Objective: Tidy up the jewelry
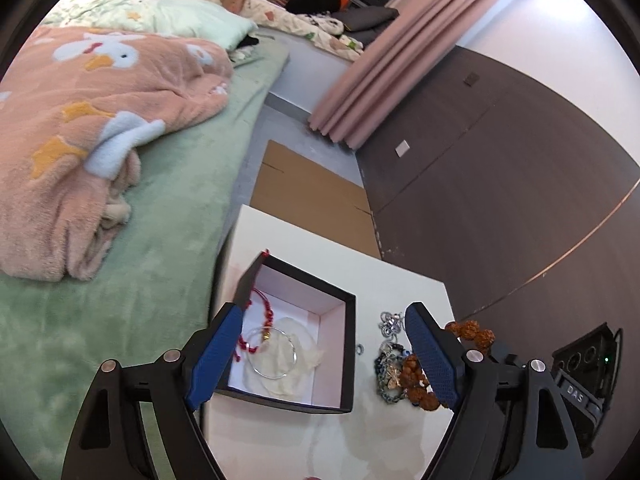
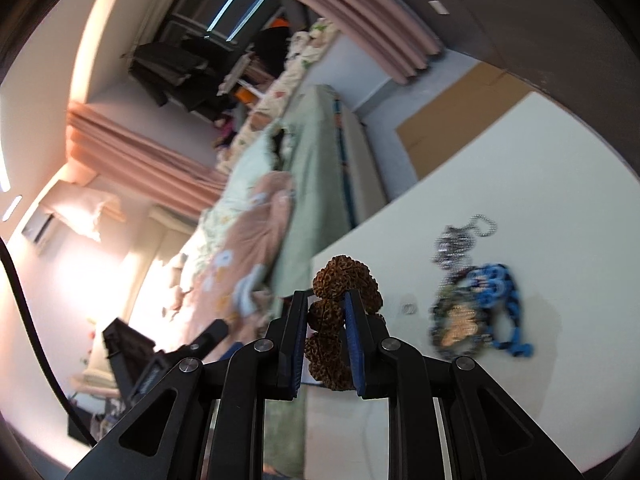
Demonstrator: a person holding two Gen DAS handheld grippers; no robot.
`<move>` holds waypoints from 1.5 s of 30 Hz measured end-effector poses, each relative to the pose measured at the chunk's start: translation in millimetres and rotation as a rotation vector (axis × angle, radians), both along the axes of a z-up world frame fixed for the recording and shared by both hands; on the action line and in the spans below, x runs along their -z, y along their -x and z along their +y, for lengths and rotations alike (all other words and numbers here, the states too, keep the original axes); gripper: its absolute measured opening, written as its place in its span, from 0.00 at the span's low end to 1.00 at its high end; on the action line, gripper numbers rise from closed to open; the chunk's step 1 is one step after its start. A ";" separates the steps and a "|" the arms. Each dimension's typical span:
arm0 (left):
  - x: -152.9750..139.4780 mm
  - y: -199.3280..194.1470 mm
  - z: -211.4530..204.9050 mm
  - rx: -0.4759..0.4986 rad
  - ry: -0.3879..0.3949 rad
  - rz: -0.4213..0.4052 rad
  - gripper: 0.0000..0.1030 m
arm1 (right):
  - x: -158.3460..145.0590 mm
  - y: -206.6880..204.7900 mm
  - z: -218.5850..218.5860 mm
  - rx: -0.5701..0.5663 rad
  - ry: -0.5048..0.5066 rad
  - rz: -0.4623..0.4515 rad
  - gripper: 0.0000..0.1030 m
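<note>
A black jewelry box (image 1: 348, 344) with a pale pink lining stands open on the white table (image 1: 304, 248). In it lie a red cord bracelet (image 1: 262, 322) and a thin silver bangle (image 1: 272, 354). My left gripper (image 1: 324, 330) is open and empty, its jaws spread wide above the box. My right gripper (image 2: 325, 308) is shut on a brown seed-bead bracelet (image 2: 340, 280), held above the table; the bracelet also shows in the left wrist view (image 1: 420, 372). A silver chain (image 2: 460, 240) and a blue bead bracelet (image 2: 496, 284) lie on the table.
A small silver ring (image 1: 359, 348) lies beside the box. A bed with a green cover (image 1: 120, 280) and a pink blanket (image 1: 80, 120) borders the table on the left. Flat cardboard (image 1: 312, 196) lies on the floor beyond the table. The right gripper's body (image 1: 580, 368) shows at the right.
</note>
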State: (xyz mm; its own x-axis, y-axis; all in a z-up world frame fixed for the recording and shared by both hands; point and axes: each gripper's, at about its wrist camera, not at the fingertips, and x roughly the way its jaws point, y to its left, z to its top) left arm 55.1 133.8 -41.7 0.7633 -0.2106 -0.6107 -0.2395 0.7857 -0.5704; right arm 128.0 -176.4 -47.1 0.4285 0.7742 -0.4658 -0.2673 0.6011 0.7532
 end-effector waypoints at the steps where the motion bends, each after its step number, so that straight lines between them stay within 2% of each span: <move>1: -1.2 1.5 2.3 -0.008 -0.003 -0.003 0.82 | -0.7 0.6 4.0 -0.008 -0.005 -0.006 0.20; 4: -3.1 4.4 6.5 -0.031 -0.019 -0.005 0.82 | -4.1 2.2 18.5 -0.045 -0.020 -0.023 0.20; 10: -6.2 11.1 20.2 -0.072 -0.003 -0.025 0.82 | -3.1 2.1 50.1 -0.102 -0.026 -0.032 0.20; 15: -7.4 11.4 25.5 -0.083 0.001 -0.029 0.81 | -0.4 -1.3 74.9 -0.112 0.042 -0.052 0.20; 16: -7.5 11.2 26.4 -0.085 0.002 -0.029 0.82 | -0.6 -1.7 82.4 -0.115 0.069 -0.061 0.21; 18: -7.7 10.7 28.0 -0.090 0.002 -0.030 0.81 | 1.6 -3.5 95.4 -0.160 0.048 -0.059 0.24; 20: -7.4 10.2 29.2 -0.095 -0.002 -0.030 0.82 | 6.7 -5.2 105.2 -0.224 0.003 -0.032 0.38; 21: -7.2 9.7 29.6 -0.097 -0.006 -0.027 0.82 | 7.3 -5.0 105.0 -0.220 0.005 -0.034 0.39; 23: -6.3 7.9 29.3 -0.093 -0.009 -0.021 0.81 | 7.1 -6.0 99.5 -0.194 0.030 -0.041 0.42; 27: -4.4 5.4 26.1 -0.077 -0.004 -0.017 0.81 | 13.8 -14.7 72.1 -0.130 0.022 0.009 0.42; 29: -5.3 3.7 20.9 -0.063 -0.010 -0.018 0.81 | 15.4 -17.4 57.5 -0.093 0.037 0.023 0.46; 32: -6.7 0.3 8.2 -0.026 -0.035 -0.016 0.81 | 14.8 -18.9 36.7 -0.035 0.056 0.040 0.54; 35: -7.6 -3.9 -6.6 0.009 -0.074 -0.008 0.81 | 13.5 -19.2 17.6 0.009 0.084 0.050 0.55; 41: -7.7 -9.2 -36.6 0.097 -0.104 -0.019 0.81 | 16.8 -18.6 -6.6 0.045 0.172 0.085 0.63; 45: -6.8 -14.3 -59.7 0.158 -0.129 -0.017 0.81 | 21.9 -17.3 -19.7 0.045 0.235 0.107 0.65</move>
